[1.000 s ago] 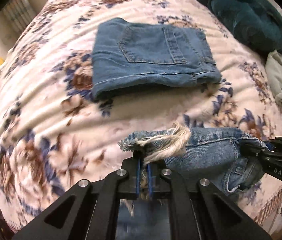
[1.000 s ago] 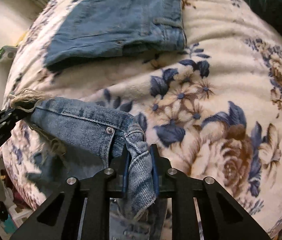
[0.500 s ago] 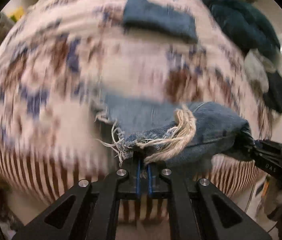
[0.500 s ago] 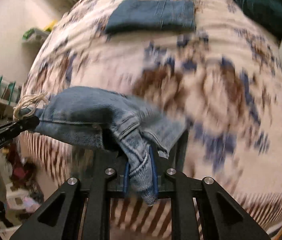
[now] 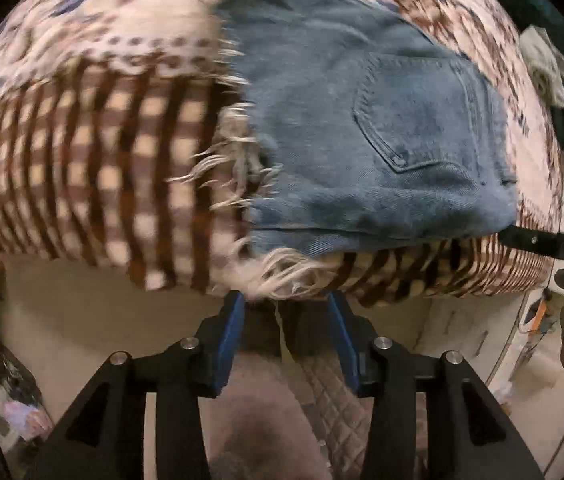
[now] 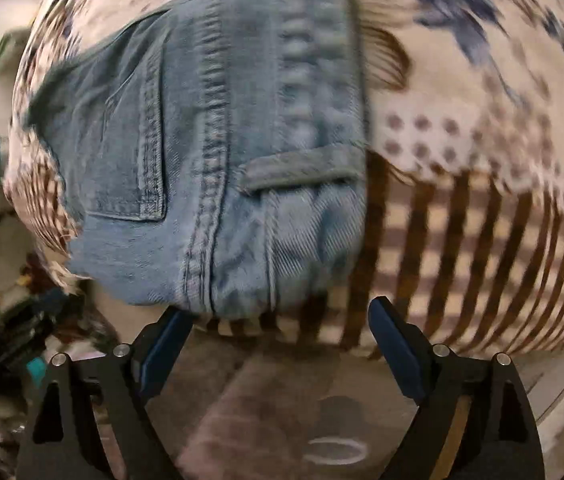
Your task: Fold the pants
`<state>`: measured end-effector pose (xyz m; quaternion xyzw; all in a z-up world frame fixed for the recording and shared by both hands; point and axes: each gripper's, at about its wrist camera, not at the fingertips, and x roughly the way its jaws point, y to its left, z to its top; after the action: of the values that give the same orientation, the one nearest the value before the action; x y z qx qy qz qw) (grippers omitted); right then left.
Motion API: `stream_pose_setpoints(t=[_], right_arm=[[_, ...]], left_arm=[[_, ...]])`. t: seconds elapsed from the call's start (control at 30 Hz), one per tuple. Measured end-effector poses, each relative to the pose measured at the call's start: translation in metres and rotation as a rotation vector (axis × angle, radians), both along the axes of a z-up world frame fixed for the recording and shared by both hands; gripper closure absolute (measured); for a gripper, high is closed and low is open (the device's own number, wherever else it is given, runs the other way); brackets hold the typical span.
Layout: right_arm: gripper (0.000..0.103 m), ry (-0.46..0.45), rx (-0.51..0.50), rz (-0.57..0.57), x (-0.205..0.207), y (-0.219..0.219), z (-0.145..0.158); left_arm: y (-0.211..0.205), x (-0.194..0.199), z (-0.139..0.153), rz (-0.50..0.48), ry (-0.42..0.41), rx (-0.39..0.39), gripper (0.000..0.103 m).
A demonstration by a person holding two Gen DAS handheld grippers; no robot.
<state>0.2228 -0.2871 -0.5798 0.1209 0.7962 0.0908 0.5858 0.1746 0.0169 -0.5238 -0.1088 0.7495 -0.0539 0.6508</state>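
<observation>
Both your left gripper [image 5: 286, 312] and right gripper [image 6: 280, 332] are now gaping, empty; frayed blue denim shorts [image 5: 362, 128] are lying spread on the floral blanket [image 5: 94, 120], folding remaining.

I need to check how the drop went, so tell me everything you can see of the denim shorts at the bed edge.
The denim shorts are faded blue cotton, with a stitched back pocket, a belt loop and pale frayed hems. They lie spread flat, pocket side up, on the flowered blanket, one side overhanging its checked border at the bed edge. Neither open hand-held gripper, left or right, grips them; frayed threads hang right at the left one's fingertips.
</observation>
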Motion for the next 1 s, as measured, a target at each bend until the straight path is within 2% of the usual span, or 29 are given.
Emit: stream_pose_setpoints(t=[0.1,0.23,0.3,0.37,0.43,0.47,0.5,0.53,0.57,0.6,0.7,0.77,0.87,0.97,1.0], right_arm=[[0.012,-0.017,0.05,-0.138,-0.001,-0.034,0.012],[0.012,-0.115,0.103,-0.287,0.023,-0.073,0.029],[0.012,-0.147,0.102,-0.31,0.042,-0.082,0.023],[0.012,-0.17,0.119,-0.334,0.067,-0.087,0.01],[0.023,-0.16,0.172,-0.35,0.098,-0.089,-0.011],[0.043,-0.153,0.198,-0.357,0.112,-0.09,-0.022],[0.069,-0.139,0.215,-0.359,0.124,-0.085,-0.028],[0.075,-0.123,0.234,-0.351,0.132,-0.078,-0.035],[0.076,-0.127,0.23,-0.343,0.142,-0.071,-0.037],[0.079,-0.15,0.201,-0.33,0.147,-0.062,-0.035],[0.085,-0.194,0.136,-0.281,0.156,-0.059,-0.03],[0.085,-0.224,0.1,-0.265,0.159,-0.062,-0.027],[0.083,-0.178,0.103,-0.241,0.167,-0.058,-0.038],[0.07,-0.132,0.149,-0.243,0.172,-0.059,-0.035],[0.053,-0.126,0.172,-0.231,0.171,-0.061,-0.029]], left_arm=[[0.012,0.017,0.012,0.067,-0.039,0.026,0.061],[0.027,0.084,0.008,0.181,-0.121,0.016,0.061],[0.032,0.122,-0.005,0.226,-0.137,-0.037,0.061],[0.036,0.154,-0.027,0.279,-0.087,-0.156,0.061],[0.037,0.177,-0.045,0.31,-0.068,-0.188,0.061],[0.036,0.186,-0.048,0.303,-0.073,-0.183,0.061],[0.034,0.193,-0.052,0.285,-0.081,-0.161,0.064],[0.031,0.198,-0.053,0.27,-0.099,-0.146,0.066],[0.028,0.203,-0.053,0.252,-0.122,-0.116,0.086],[0.026,0.208,-0.052,0.223,-0.145,-0.075,0.091],[0.027,0.222,-0.053,0.21,-0.165,-0.035,0.092],[0.032,0.231,-0.058,0.227,-0.166,-0.001,0.092],[0.043,0.232,-0.052,0.286,-0.161,-0.041,0.091],[0.044,0.214,-0.028,0.266,-0.205,-0.029,0.086],[0.042,0.205,-0.018,0.261,-0.226,-0.026,0.08]])
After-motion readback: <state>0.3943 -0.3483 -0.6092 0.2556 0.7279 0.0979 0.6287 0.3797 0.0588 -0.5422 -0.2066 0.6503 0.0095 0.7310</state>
